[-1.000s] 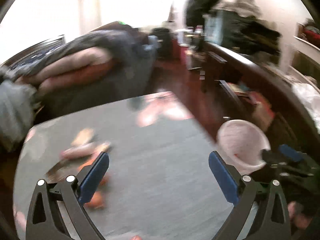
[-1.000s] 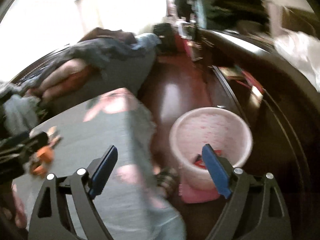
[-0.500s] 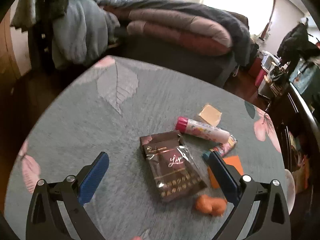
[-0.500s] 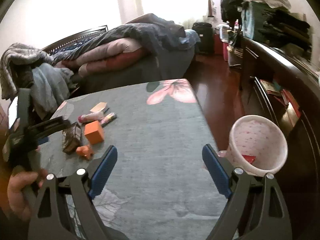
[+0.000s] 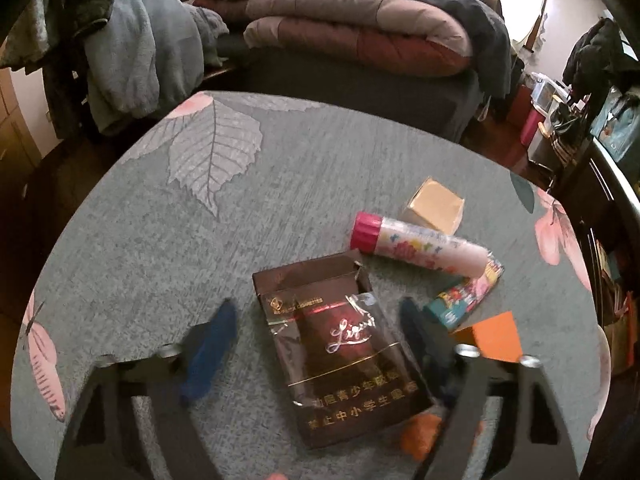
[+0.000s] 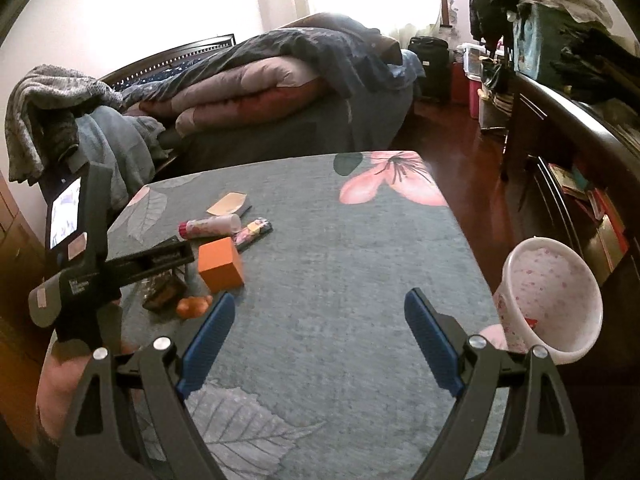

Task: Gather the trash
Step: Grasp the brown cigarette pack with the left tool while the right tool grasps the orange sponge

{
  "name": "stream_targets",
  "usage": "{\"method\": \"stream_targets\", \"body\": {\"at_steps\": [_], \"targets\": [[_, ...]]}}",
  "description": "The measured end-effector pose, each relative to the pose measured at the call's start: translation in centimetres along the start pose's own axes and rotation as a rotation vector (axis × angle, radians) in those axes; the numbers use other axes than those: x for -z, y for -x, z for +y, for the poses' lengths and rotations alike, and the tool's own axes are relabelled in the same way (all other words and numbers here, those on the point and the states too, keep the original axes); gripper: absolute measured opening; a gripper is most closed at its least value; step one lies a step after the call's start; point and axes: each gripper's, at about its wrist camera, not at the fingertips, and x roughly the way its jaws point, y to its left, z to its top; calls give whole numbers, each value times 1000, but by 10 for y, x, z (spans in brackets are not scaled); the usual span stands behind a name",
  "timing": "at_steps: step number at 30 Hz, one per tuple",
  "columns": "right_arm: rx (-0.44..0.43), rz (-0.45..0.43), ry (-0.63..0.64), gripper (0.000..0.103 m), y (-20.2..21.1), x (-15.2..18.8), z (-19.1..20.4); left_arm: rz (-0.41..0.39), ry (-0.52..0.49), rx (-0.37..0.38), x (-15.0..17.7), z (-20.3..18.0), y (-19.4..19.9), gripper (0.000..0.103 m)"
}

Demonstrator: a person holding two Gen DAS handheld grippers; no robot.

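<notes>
Cigarette pack (image 5: pixel 344 344), script "Li…" legible, between closing left gripper (image 5: pixel 316 344) jaws.

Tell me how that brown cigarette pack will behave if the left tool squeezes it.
The brown cigarette pack has a torn-open top, so it probably crushes easily and weighs little. Its wrinkled glossy film may slip on the pads. It lies flat on the tablecloth, so it should slide rather than roll.

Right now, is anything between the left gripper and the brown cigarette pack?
Nothing visible. The left gripper, whose jaws have just been closing, already straddles the cigarette pack, pads not yet touching. The orange box sits just outside its right finger.
</notes>
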Motion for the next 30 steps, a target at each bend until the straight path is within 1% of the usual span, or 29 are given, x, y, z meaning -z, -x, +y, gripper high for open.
{"method": "stream_targets", "body": {"at_steps": [1,2,3,5,10,13,18,21,23,24,25,26,30], "targets": [[2,3,6,87,-2,0,3,-10,-8,-8,1,1,1,65],[3,5,11,87,-4,-1,5,-10,-12,-10,0,2,2,55],[4,9,17,87,-8,-2,9,-11,-10,-4,0,5,3,54],[2,17,29,87,-14,-4,17,-4,3,26,-2,12,4,52],[-22,35,69,87,-35,-10,46,-54,27,4,-6,37,22,51],[-42,65,98,87,-56,-13,66,-97,45,-10,-10,56,35,51],[-37,115,122,86,-89,-17,87,-139,61,-21,-13,80,51,52],[-39,159,112,72,-107,-18,90,-153,55,-28,-14,87,57,53],[-40,171,113,58,-113,-18,89,-164,57,-25,-13,91,60,53],[-35,176,114,54,-115,-17,89,-165,58,-22,-13,91,61,53],[-35,178,116,43,-116,-17,89,-163,59,-18,-13,92,61,53],[-43,181,119,39,-116,-16,89,-162,59,-13,-13,92,61,51],[-46,158,122,39,-109,-17,88,-170,56,-11,-14,91,64,50]]}}
